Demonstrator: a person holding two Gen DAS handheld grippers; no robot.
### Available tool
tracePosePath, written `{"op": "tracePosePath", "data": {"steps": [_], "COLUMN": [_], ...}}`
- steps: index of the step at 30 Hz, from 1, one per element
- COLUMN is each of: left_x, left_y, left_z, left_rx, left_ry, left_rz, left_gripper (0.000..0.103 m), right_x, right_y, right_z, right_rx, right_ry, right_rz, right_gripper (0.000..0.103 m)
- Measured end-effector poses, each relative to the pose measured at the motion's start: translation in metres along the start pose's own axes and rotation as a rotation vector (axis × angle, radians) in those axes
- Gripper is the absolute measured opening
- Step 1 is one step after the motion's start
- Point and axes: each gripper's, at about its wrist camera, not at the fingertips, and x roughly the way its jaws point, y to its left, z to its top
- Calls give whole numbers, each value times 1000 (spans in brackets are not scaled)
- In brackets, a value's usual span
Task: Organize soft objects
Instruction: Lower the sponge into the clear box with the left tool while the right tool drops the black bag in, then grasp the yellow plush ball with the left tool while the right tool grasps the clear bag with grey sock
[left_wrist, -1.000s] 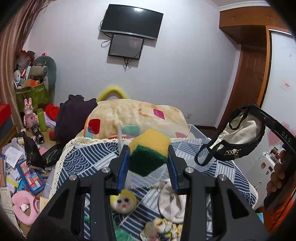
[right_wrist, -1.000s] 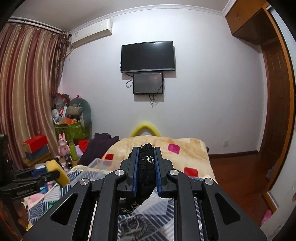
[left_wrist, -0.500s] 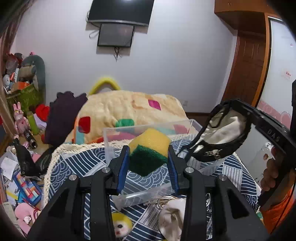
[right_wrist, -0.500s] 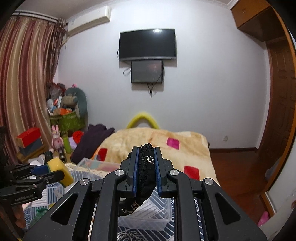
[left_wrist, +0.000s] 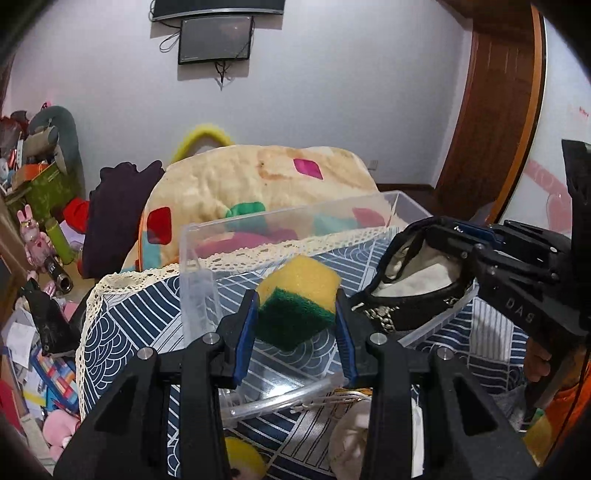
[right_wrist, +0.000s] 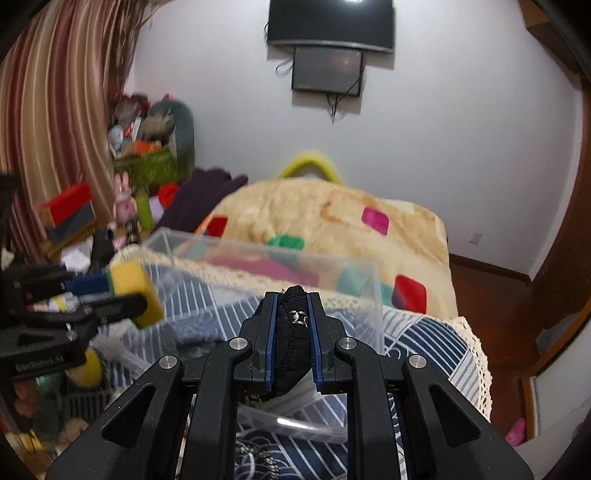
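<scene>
My left gripper (left_wrist: 295, 314) is shut on a yellow and green sponge (left_wrist: 295, 295) and holds it over the near edge of a clear plastic bin (left_wrist: 295, 221). My right gripper (right_wrist: 292, 314) is shut on a black fabric pouch with a white lining (right_wrist: 292, 339). In the left wrist view the pouch (left_wrist: 417, 291) hangs over the bin's right rim. In the right wrist view the left gripper (right_wrist: 129, 291) with the sponge (right_wrist: 136, 288) is at the left, over the bin (right_wrist: 258, 266).
The bin stands on a blue patterned cloth with a lace edge (left_wrist: 122, 325). A beige blanket (left_wrist: 258, 177) lies behind it. A yellow doll head (left_wrist: 243, 461) and a white soft item (left_wrist: 351, 443) lie in front. Clutter fills the floor at left (left_wrist: 37, 258).
Both grippers have moved forward and down toward the clear bin. The sponge and the pouch now hang over its rim instead of high above the cloth.
</scene>
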Motion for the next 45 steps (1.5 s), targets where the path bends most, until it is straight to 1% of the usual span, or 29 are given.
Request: {"op": "tracePosePath", "data": {"steps": [4,6,10,13,15,17,18,20,23,24,25,26,27,29,30,32,35,38,40,45], "left_x": [9,11,14,11,7,3,1,-5,-18,-23,-31,-37,-45,-58,-63,-75,-87,-95,-98,-103], "left_y": [-5,-5,-3,-3,-2,-2,-2,-2,-2,-2,-3,-3,-4,-5,-5,-5,-4,-2,0,4], "left_z": [-4,-5,-7,-8,-9,-9,-10,-10,-9,-8,-8,-7,-7,-6,-6,-6,-10,-18,-24,-44], "left_rx": [8,0,-7,-8,-14,-21,-23,-24,-24,-25,-24,-23,-21,-15,-12,-11,-10,-11,-5,-4], "left_ry": [25,30,45,42,37,31,28,17,-6,-16,-32,-47,-66,-96,-109,-132,-149,-153,-150,-131], "left_rz": [0,-1,-1,4,1,-2,-3,-1,3,2,5,9,12,16,18,23,25,39,52,68], "left_gripper": [39,39,41,43,50,54,55,55,57,60,62,66,69,73,75,80,81,82,84,85], "right_x": [6,9,12,10,7,2,0,-5,-18,-22,-27,-31,-37,-47,-50,-59,-70,-81,-87,-92], "right_y": [0,0,-2,-2,-2,-1,0,0,-1,-1,0,0,-1,0,0,2,4,7,9,12], "right_z": [-5,-5,-6,-7,-9,-9,-9,-9,-8,-7,-5,-4,-3,-2,-1,0,0,-2,-6,-17], "right_rx": [-20,-21,-16,-11,-16,-26,-28,-28,-21,-18,-12,-7,-1,9,11,15,17,21,27,43], "right_ry": [47,64,101,109,106,101,97,84,48,37,23,12,-7,-39,-53,-80,-111,-140,-152,-150], "right_rz": [6,3,12,21,24,23,23,25,19,19,19,18,15,8,1,-10,-22,-30,-32,-22], "right_gripper": [14,18,21,25,25,28,29,36,41,42,46,51,53,62,64,70,78,82,83,84]}}
